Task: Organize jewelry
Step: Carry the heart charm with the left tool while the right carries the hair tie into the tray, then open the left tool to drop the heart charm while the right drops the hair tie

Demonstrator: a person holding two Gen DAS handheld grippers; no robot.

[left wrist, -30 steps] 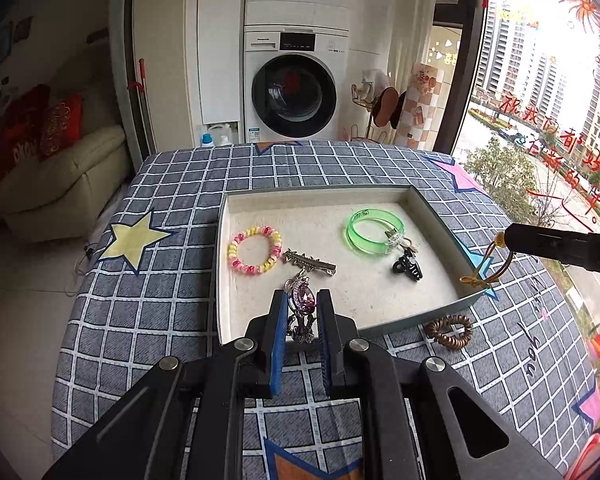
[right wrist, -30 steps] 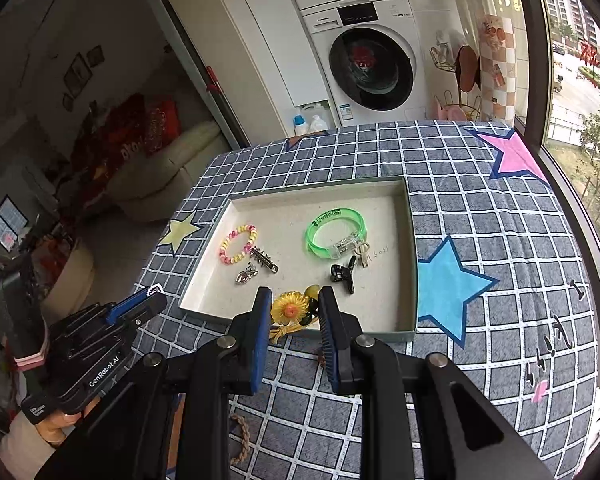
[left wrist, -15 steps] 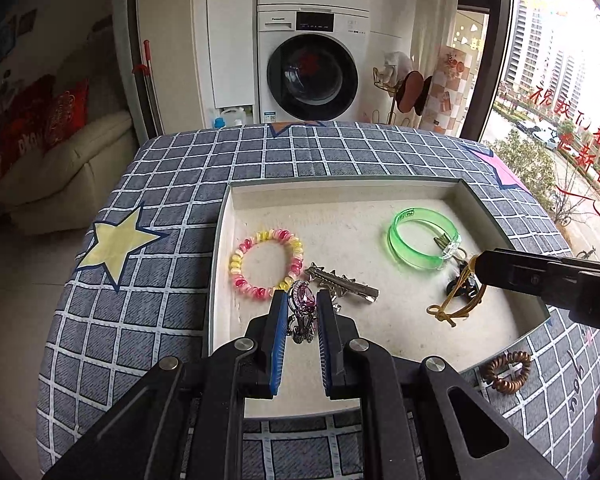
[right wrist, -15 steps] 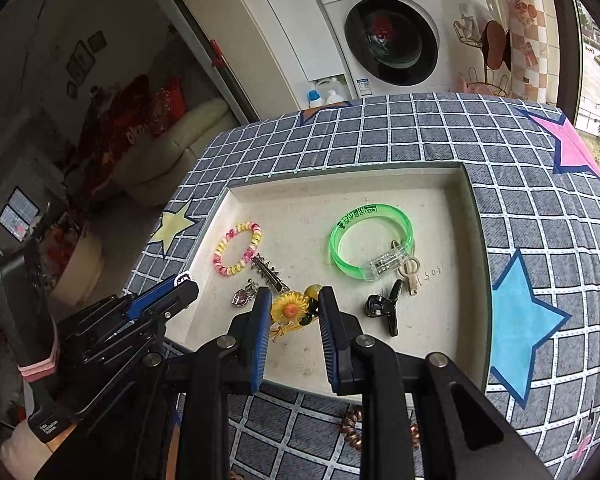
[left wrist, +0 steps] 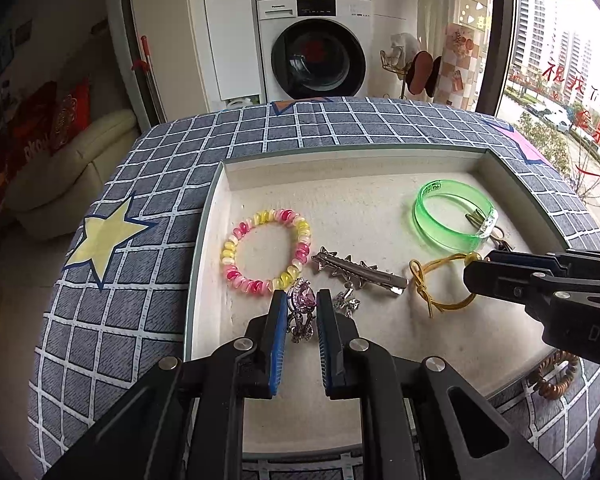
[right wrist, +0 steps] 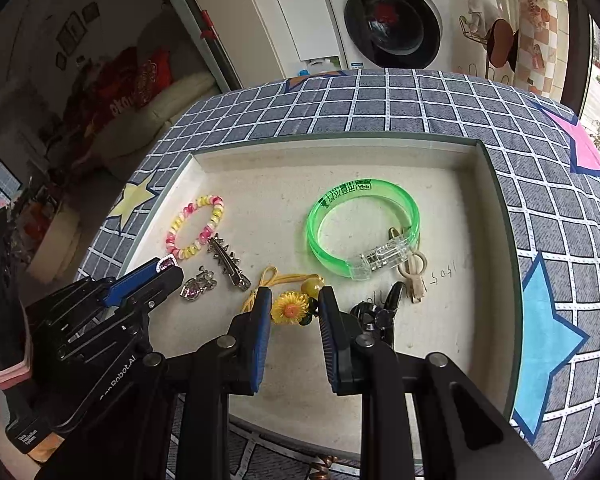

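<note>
**Two pieces carried over the tray, release pending**

Item 1: purple gem pendant (left wrist: 302, 305), clamped between the left tongs (left wrist: 302, 308), held low above the beige tray (left wrist: 380, 164) beside the pink-and-yellow coil bracelet (left wrist: 266, 256) and the silver star hair clip (left wrist: 358, 274).

Item 2: sunflower hair tie (right wrist: 290, 309) with yellow cord, clamped between the right tongs (right wrist: 294, 312), near the green bangle (right wrist: 362, 226) and the black claw clip (right wrist: 380, 312).

Step judged in hand: placement into the tray on the checked table (left wrist: 140, 200). Next move, as judged: a short lowering onto bare lining, then both tongs parted. A brown coil tie (left wrist: 556, 376) is left outside the tray.
</note>
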